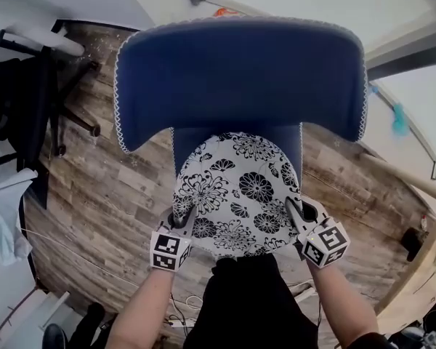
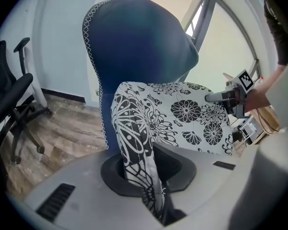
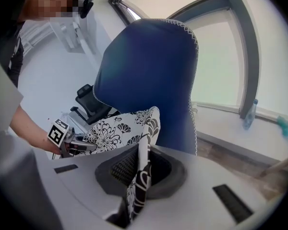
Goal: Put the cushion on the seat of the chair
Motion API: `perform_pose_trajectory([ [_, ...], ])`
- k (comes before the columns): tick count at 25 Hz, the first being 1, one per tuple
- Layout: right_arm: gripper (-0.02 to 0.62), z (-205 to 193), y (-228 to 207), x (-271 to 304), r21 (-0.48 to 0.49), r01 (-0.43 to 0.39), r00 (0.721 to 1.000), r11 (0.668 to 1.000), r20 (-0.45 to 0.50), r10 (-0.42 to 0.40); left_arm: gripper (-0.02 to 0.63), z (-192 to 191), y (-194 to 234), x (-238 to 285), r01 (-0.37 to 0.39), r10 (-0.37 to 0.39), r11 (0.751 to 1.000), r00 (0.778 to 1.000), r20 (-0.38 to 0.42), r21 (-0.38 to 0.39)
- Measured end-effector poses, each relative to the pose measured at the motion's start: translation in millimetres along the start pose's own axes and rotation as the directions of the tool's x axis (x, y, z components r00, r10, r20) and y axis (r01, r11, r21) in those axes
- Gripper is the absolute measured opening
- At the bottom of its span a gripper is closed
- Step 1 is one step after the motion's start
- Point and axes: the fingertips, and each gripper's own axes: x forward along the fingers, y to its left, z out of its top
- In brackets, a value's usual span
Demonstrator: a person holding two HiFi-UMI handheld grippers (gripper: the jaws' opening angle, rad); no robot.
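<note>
Because the left gripper [image 1: 189,215] and right gripper [image 1: 293,211] each pinch a near edge of the cushion [image 1: 236,187], it spreads level over the hidden seat. It looks light and soft, folding where pinched, so opposite edges suit it. Beyond rises the chair [image 1: 240,71] back.

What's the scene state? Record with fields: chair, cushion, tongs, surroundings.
chair: blue, white stitched trim
cushion: floral black-and-white, held in front of the chair's back
left tongs: shut on cushion's left edge
right tongs: shut on cushion's right edge
seat contact: cannot tell
nearby: black office chair at left, wood floor
</note>
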Motion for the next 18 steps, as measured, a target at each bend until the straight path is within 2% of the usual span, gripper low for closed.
perform_pose_trajectory([
  [5,0.038,-2.8,-24.0,12.6,0.05,0.04,0.999,0.998,-0.009,-0.039,0.037,-3.8,10.7,12.9,-0.003,0.003,0.999,1.0,-0.014,-0.038],
  [8,0.038,-8.2,-32.8,15.9,0.051,0.054,0.998,0.997,-0.017,-0.053,0.048,-4.7,17.2,17.5,-0.006,0.005,0.999,1.0,-0.014,-0.034],
  [14,0.038,-14.7,-39.2,14.6,0.103,0.05,0.999,0.993,0.004,-0.05,0.221,5.5,44.5,11.8,-0.063,0.073,0.99,0.995,0.073,-0.129],
  [18,0.038,-18.2,-42.2,18.0,0.121,0.046,0.999,0.992,-0.01,-0.046,0.255,6.6,64.0,0.8,-0.147,0.157,0.982,0.985,0.075,-0.122],
])
